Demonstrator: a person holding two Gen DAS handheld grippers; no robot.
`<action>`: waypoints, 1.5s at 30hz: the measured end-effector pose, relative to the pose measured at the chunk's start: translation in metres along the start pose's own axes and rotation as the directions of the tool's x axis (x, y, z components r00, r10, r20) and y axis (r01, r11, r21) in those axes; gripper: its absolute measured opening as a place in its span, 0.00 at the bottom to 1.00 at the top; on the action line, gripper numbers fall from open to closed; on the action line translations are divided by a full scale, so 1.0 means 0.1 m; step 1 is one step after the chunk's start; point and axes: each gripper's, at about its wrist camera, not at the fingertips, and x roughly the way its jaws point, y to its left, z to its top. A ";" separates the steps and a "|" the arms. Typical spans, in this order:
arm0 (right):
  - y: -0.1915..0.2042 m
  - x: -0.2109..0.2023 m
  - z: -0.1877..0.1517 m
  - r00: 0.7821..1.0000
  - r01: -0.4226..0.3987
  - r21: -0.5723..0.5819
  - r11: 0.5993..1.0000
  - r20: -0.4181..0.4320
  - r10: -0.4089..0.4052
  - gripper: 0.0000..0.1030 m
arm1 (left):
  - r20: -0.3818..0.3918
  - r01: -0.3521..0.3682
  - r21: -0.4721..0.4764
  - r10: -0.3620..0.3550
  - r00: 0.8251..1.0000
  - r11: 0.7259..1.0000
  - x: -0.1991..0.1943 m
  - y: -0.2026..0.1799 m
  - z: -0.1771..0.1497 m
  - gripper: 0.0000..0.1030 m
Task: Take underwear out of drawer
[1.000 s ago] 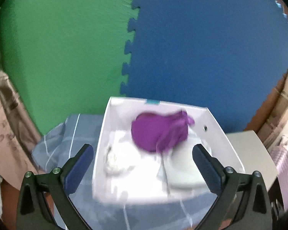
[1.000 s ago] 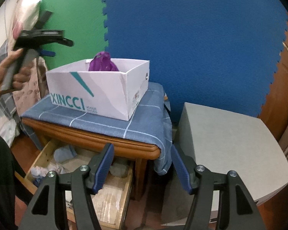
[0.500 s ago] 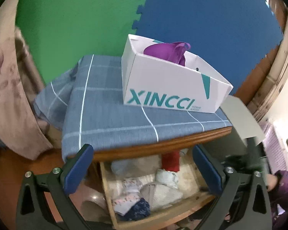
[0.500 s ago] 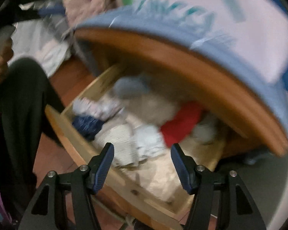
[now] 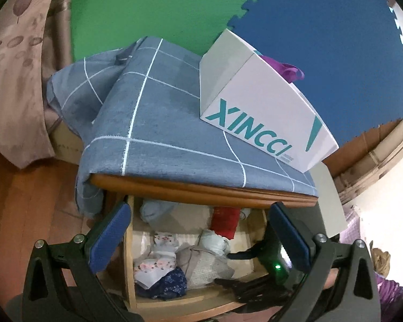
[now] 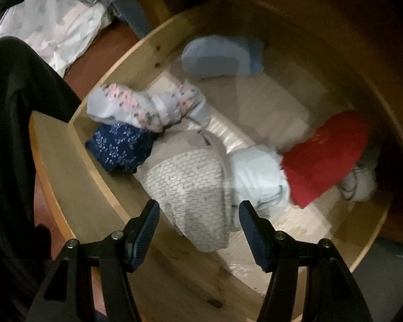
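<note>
The wooden drawer (image 5: 128, 255) stands pulled out under the table and holds several pieces of underwear. From straight above, the right wrist view shows a grey patterned piece (image 6: 190, 187), a pale blue one (image 6: 258, 177), a red one (image 6: 327, 155), a navy floral one (image 6: 121, 147), a white floral one (image 6: 142, 104) and a light blue one (image 6: 223, 59). My right gripper (image 6: 198, 225) is open just above the grey piece, with nothing between its pads. My left gripper (image 5: 198, 230) hangs open in front of the drawer, also with nothing in it. In the left wrist view, the right gripper (image 5: 232, 268) reaches in from the drawer's right.
A white XINCCI box (image 5: 255, 112) with a purple cloth (image 5: 284, 67) stands on the table's blue checked cover (image 5: 161, 123). The table edge (image 5: 201, 190) overhangs the drawer's back. A person's dark trouser leg (image 6: 13, 134) is left of the drawer front (image 6: 67, 174).
Both grippers have come down from box height to the drawer. The right one tipped from level to pointing straight down and closed in on the grey piece. Both stayed open.
</note>
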 end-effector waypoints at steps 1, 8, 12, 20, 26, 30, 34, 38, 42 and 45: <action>-0.01 0.02 0.01 1.000 -0.023 0.007 1.000 -0.009 0.023 0.61 | 0.002 0.005 -0.005 -0.005 1.000 1.000 0.00 0.01 0.00 0.99; -0.08 0.18 0.12 0.996 -0.034 0.032 0.999 -0.085 0.037 0.61 | 0.000 -0.023 0.035 0.023 1.000 0.999 0.03 -0.07 -0.02 0.99; -0.09 0.29 0.14 0.992 -0.045 0.040 0.998 -0.116 0.049 0.61 | -0.011 -0.040 0.080 0.041 0.999 0.996 0.07 -0.15 -0.05 0.99; -0.07 0.40 0.23 0.989 -0.027 0.017 0.999 -0.147 0.029 0.61 | -0.026 -0.044 0.082 0.046 0.999 0.996 0.13 -0.16 -0.05 0.99; 0.10 0.49 0.30 0.986 0.015 -0.021 1.000 -0.166 -0.019 0.26 | -0.035 -0.032 0.036 0.033 0.999 0.999 0.15 -0.08 -0.02 0.99; 0.13 0.33 0.23 0.994 -0.011 0.005 1.000 -0.108 0.011 0.23 | -0.038 -0.032 0.020 0.033 0.999 0.999 0.16 -0.05 -0.02 0.99; 0.04 0.06 0.08 0.997 -0.063 0.076 0.995 -0.041 0.066 0.22 | -0.041 -0.039 0.019 0.039 0.998 0.999 0.17 -0.06 -0.02 0.99; -0.16 -0.33 -0.09 0.988 -0.149 0.174 0.973 0.069 0.139 0.22 | -0.050 -0.047 0.023 0.048 0.998 0.999 0.19 -0.06 -0.02 0.99; -0.32 -0.71 -0.27 0.943 -0.300 0.255 0.919 0.223 0.246 0.22 | -0.052 -0.050 0.026 0.052 0.997 0.998 0.19 -0.06 -0.02 0.99; -0.53 -0.96 -0.42 0.891 -0.415 0.310 0.856 0.329 0.313 0.22 | -0.056 -0.056 0.029 0.058 0.997 0.998 0.20 -0.07 -0.03 0.99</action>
